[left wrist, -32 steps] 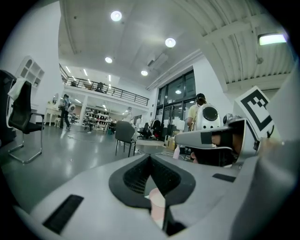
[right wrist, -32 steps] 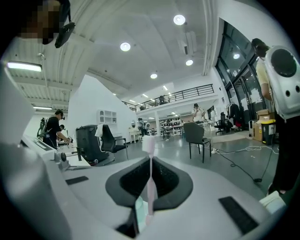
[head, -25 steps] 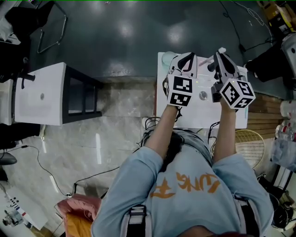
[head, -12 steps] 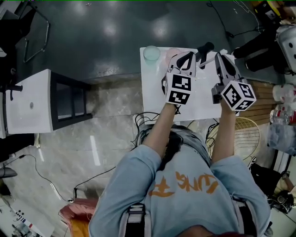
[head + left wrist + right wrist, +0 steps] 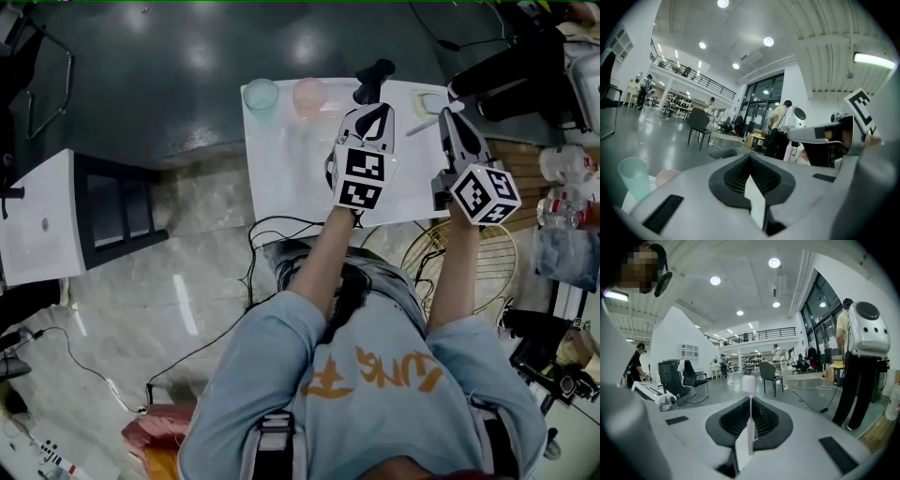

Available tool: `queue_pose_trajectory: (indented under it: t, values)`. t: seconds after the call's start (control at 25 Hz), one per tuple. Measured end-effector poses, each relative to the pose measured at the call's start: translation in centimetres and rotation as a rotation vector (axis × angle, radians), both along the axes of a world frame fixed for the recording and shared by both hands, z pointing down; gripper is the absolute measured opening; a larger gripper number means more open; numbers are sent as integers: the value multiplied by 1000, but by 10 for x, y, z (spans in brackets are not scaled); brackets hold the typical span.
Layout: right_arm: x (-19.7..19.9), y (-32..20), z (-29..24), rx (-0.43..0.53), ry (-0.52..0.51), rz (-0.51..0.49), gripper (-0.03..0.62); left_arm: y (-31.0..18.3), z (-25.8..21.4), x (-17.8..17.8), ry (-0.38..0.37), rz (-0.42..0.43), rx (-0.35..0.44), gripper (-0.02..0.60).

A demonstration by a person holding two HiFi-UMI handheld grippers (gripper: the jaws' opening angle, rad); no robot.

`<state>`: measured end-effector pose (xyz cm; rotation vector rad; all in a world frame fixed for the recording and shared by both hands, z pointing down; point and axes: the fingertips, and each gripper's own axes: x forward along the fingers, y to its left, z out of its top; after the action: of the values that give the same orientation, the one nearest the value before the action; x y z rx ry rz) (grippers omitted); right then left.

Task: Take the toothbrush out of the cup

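In the right gripper view a white toothbrush [image 5: 749, 418] stands upright between the jaws, bristle head [image 5: 748, 383] on top. My right gripper [image 5: 749, 427] is shut on it. From the head view the right gripper [image 5: 450, 114] hovers over the right end of the white table [image 5: 281, 178], and the toothbrush [image 5: 424, 125] pokes out leftward. My left gripper [image 5: 373, 114] is beside it over the table's middle, jaws shut with nothing held [image 5: 752, 185]. A green cup [image 5: 262, 96] and a pink cup [image 5: 309, 94] stand at the table's far left; both appear empty. The left gripper view also shows the green cup [image 5: 633, 178] and the pink cup [image 5: 668, 176].
A black handle-like object [image 5: 370, 80] stands at the table's far edge, with a small square dish [image 5: 428, 99] to its right. A round wire basket [image 5: 473, 272] sits under the table's right end. A white and black cabinet [image 5: 56, 225] is at the left. Cables lie on the floor.
The table has slid left and down in the head view, bringing both cups into sight. Both grippers keep about the same place in the frame; the right one still holds the toothbrush.
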<state>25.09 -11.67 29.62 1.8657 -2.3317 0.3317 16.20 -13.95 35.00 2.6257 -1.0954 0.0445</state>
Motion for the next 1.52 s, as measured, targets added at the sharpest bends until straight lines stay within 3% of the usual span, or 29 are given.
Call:
queue_pose_trajectory:
  t: [0.48, 0.76, 0.96, 1.12, 1.52]
  values:
    - [111, 40, 28, -42, 4, 36, 36, 42, 29, 107, -35, 36, -21, 12]
    - [160, 57, 59, -103, 3, 62, 35, 58, 61, 142, -105, 37, -44, 12]
    - [179, 72, 85, -173, -2, 76, 35, 74, 85, 162, -124, 63, -112, 12]
    - [189, 80, 99, -216, 6, 76, 36, 77, 91, 183, -135, 91, -99, 12]
    - [198, 92, 132, -328, 21, 62, 37, 87, 115, 199, -141, 118, -168, 12]
